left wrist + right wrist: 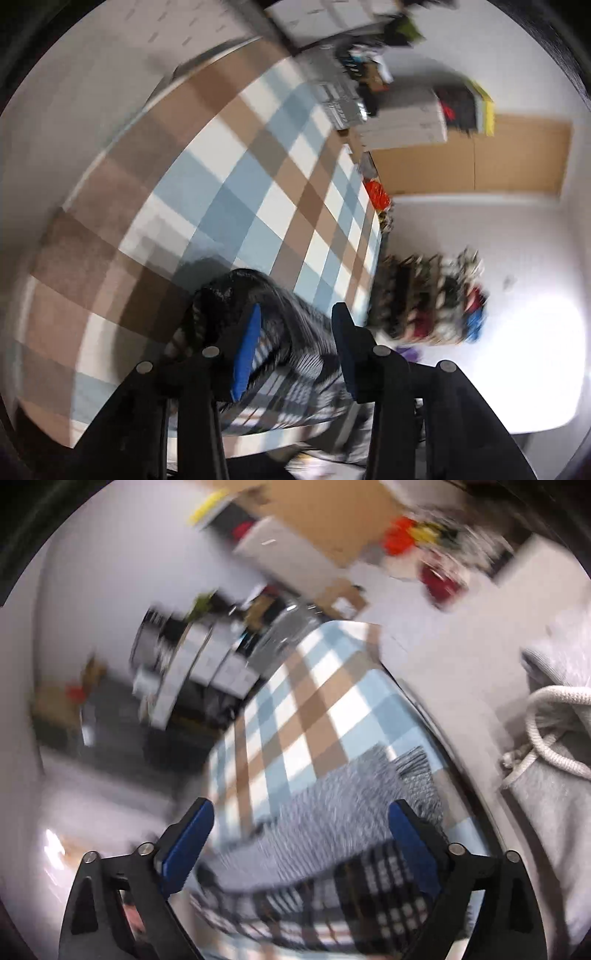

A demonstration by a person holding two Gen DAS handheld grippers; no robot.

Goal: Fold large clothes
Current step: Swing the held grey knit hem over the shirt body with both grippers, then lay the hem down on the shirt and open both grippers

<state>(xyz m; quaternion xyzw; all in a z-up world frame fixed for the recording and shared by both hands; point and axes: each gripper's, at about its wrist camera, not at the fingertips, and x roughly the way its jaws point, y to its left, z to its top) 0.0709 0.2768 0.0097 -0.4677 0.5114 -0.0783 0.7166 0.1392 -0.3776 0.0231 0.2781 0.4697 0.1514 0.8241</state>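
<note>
Checked blue-and-tan tablecloth carries a black-and-white striped garment, lying loose between both part-open left gripper and wide-open right gripper, both tilted downward.

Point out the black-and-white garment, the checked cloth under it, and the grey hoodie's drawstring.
Black-and-white garment [332, 812]: right wrist view, its blurred middle.
Checked cloth [221, 177]: left wrist view, bare blue square.
Grey hoodie's drawstring [543, 746]: right wrist view, the cord's loop.

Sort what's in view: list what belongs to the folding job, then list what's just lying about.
Belongs to the job:
black-and-white patterned garment
checked cloth under it
left hand-held gripper
right hand-held gripper

Just lying about:
grey hoodie
cardboard panel
clutter pile
</note>
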